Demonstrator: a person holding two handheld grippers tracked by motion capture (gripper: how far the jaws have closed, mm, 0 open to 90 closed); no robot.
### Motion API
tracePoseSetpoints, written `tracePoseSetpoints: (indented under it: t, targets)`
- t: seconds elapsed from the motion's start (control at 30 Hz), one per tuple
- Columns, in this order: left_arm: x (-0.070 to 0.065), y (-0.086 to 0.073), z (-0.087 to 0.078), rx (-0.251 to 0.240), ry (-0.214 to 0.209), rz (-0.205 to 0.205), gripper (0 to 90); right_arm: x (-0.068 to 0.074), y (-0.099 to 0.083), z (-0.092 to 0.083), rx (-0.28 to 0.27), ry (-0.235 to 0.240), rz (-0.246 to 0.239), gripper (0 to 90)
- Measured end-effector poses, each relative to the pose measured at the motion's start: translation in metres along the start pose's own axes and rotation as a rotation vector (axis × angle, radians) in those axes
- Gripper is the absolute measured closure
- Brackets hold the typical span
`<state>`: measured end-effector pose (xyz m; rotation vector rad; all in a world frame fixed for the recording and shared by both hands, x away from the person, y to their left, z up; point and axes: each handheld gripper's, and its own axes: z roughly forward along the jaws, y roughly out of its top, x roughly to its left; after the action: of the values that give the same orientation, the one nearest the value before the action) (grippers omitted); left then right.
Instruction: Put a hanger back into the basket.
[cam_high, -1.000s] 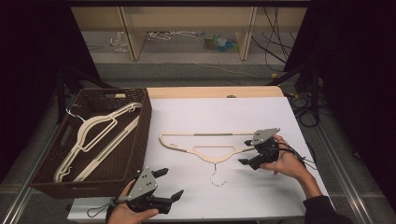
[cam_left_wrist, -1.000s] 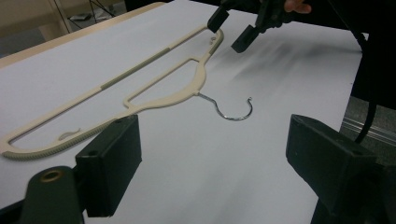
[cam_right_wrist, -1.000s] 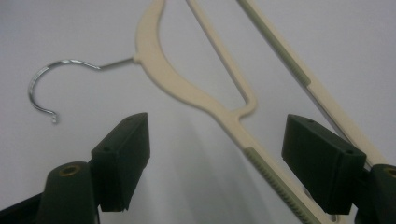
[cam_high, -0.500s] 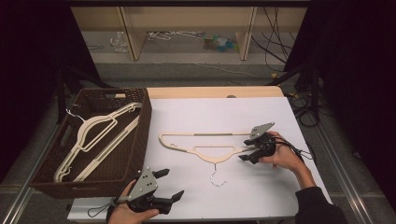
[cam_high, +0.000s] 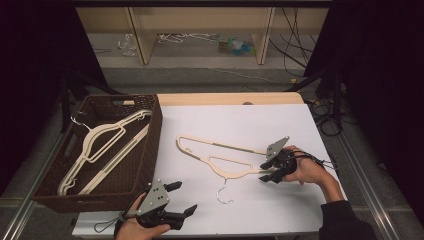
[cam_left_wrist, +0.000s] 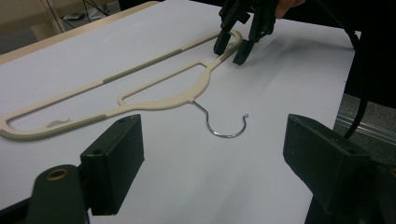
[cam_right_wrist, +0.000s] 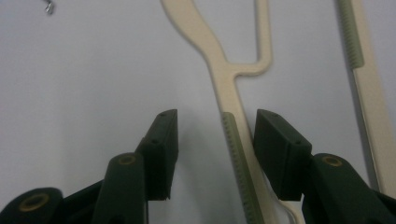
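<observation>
Lying flat on the white desk (cam_high: 280, 125), the cream hanger (cam_high: 220, 155) reaches the right hand-held gripper (cam_high: 267, 171). Nearer, the left hand-held gripper (cam_left_wrist: 212, 154) gapes wide over bare desk. Closing right jaws straddle the hanger's arm, one pad (cam_right_wrist: 280, 149) beside it, not yet pinching.

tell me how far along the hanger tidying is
Done: two hangers lie in the brown basket. In hand: the right tool, jaws just closing, straddles the arm of the hanger on the table, pads not yet pressing. Left: grip it, lift it, basket it.
</observation>
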<state>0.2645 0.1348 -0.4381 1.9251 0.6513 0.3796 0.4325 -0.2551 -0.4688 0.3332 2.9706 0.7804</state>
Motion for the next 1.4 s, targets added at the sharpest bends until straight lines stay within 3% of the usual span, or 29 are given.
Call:
tracePoseSetpoints:
  t: [0.1,0.33,0.63,0.73,0.9,1.03,1.4]
  targets:
    - [0.000,0.000,0.000,0.000,0.000,0.000,20.5,0.005,0.000,-0.002,0.017,0.033,-0.036,57.1]
    - [0.000,0.000,0.000,0.001,-0.006,-0.001,20.8,0.014,0.002,-0.003,0.057,0.070,-0.070,62.3]
    - [0.000,0.000,0.001,0.007,-0.003,0.004,21.2,0.017,0.010,-0.001,0.112,0.026,-0.019,65.1]
    - [0.000,-0.001,0.001,0.005,-0.008,0.006,21.4,0.018,0.011,0.000,0.111,0.017,0.025,66.8]
    - [0.001,-0.002,0.001,0.011,0.006,0.005,21.7,0.020,0.014,0.000,0.137,0.005,-0.009,70.1]
    - [0.002,-0.002,0.001,0.012,0.005,0.006,21.8,0.021,0.016,0.000,0.150,0.001,-0.033,79.6]
    - [0.004,-0.003,0.005,0.024,0.006,0.008,22.2,0.025,0.020,-0.002,0.171,-0.022,-0.092,79.5]
